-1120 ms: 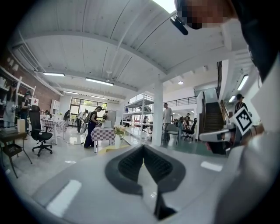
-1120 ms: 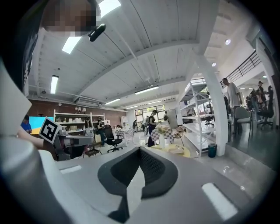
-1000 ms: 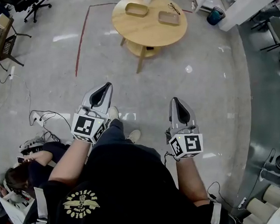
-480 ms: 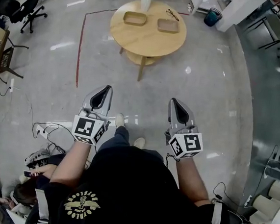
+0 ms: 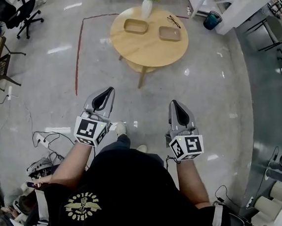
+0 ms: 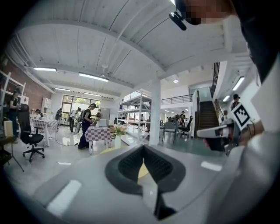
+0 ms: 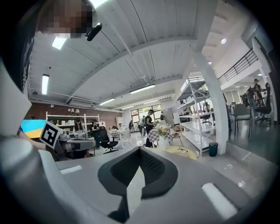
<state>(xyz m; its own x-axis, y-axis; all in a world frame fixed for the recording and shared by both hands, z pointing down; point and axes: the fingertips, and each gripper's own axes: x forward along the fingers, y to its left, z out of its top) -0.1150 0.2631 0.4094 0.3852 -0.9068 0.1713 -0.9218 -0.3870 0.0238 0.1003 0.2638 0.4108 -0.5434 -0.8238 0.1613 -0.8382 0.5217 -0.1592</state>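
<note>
In the head view both grippers are held out in front of the person's body, side by side at waist height above the grey floor. My left gripper (image 5: 109,89) is shut with nothing between its jaws, and so is my right gripper (image 5: 173,103). Ahead stands a round wooden table (image 5: 147,46) with two shallow trays (image 5: 136,26) (image 5: 169,33), a vase of flowers (image 5: 147,5) and a pair of glasses (image 5: 173,21). The left gripper view shows the shut jaws (image 6: 143,147) aimed towards the vase (image 6: 117,136). The right gripper view also shows shut jaws (image 7: 140,148).
A red tape line (image 5: 79,54) runs along the floor left of the table. A dark bin (image 5: 212,18) and a white pillar (image 6: 155,113) stand at the right. Office chairs (image 5: 16,13) and cables (image 5: 44,140) lie at the left. People stand at checked tables (image 6: 97,133) far off.
The person has stepped forward, so the round table sits nearer and lower in the head view. Both grippers stay shut and level.
</note>
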